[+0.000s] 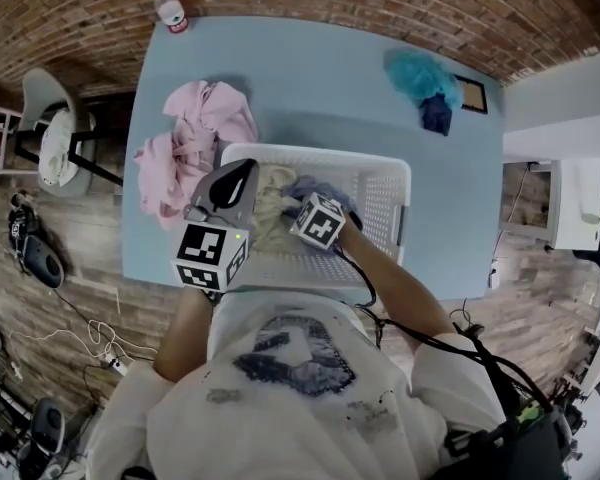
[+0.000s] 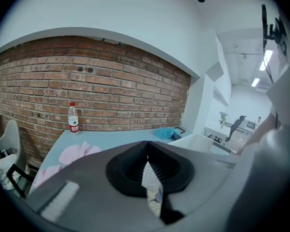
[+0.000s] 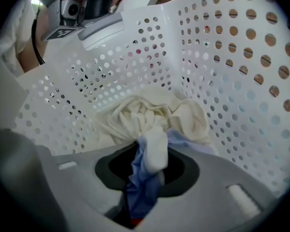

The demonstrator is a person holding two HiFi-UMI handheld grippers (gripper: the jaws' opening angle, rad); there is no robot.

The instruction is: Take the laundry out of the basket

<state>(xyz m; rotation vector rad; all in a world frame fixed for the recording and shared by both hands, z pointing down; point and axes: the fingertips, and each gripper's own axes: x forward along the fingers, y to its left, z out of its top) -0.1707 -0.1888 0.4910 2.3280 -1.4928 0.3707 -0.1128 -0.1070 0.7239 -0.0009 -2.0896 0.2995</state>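
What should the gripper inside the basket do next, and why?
Probably lift the right gripper straight up. Its jaws are pinched on a blue and white cloth that lies on the cream clothes in the basket, so raising it should pull that piece free to join the pink pile on the table.

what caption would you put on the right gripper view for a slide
Right gripper pinching blue and white cloth in the white basket, cream clothes bunched behind
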